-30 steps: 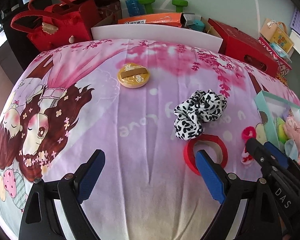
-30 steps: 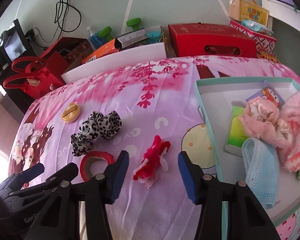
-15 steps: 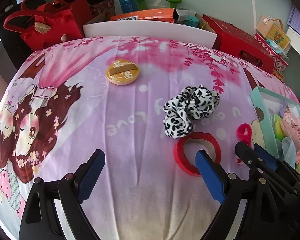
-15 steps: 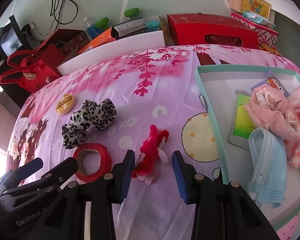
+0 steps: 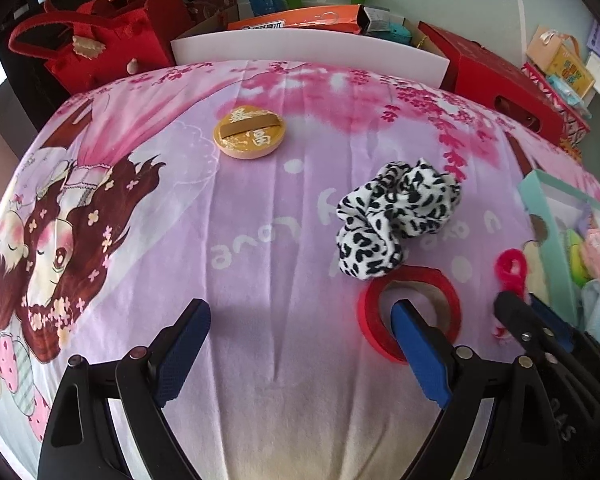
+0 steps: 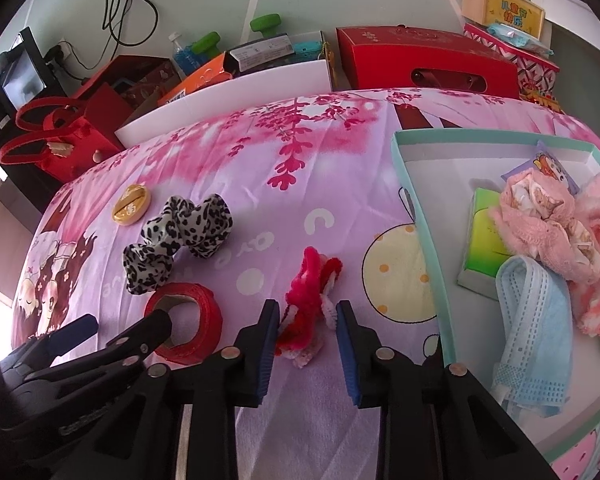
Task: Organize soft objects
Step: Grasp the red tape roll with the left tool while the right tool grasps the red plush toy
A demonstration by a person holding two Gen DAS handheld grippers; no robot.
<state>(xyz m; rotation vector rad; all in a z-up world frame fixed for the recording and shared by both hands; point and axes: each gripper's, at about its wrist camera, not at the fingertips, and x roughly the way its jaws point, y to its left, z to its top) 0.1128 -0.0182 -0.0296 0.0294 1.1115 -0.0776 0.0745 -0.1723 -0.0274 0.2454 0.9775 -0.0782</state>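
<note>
**Right tongs closing around red fuzzy ornament, left tongs released**

The red fuzzy ornament (image 6: 310, 304) is taken as landmark; it lies on the pink cartoon-print sheet (image 6: 260, 184). The right tongs (image 6: 307, 338) are seen with jaws closing, the ornament's near end between the blue pads (image 6: 346, 344); the pads are not yet clearly pressed on it. The left tongs (image 5: 300, 354) are held wide and released, nothing between them; one finger overlaps the red tape roll (image 5: 410, 312) in the left wrist view.

Left of the ornament, close by, the tape roll is found, with the left tongs' tip over it. Beyond the roll, the leopard-print scrunchie (image 6: 180, 240) is touching or overlapping the roll's far edge. Farther left and back lies a gold round puff (image 6: 131, 205).

Right of the ornament stands the teal-rimmed tray (image 6: 420, 232), already loaded with a pink fluffy cloth (image 6: 548, 224), a blue face mask (image 6: 536, 344) and a green packet (image 6: 482, 236).

Behind the sheet, a white board (image 6: 228, 100), red boxes (image 6: 424, 60) and a red felt bag (image 6: 60, 140) are crowded along the wall.
</note>
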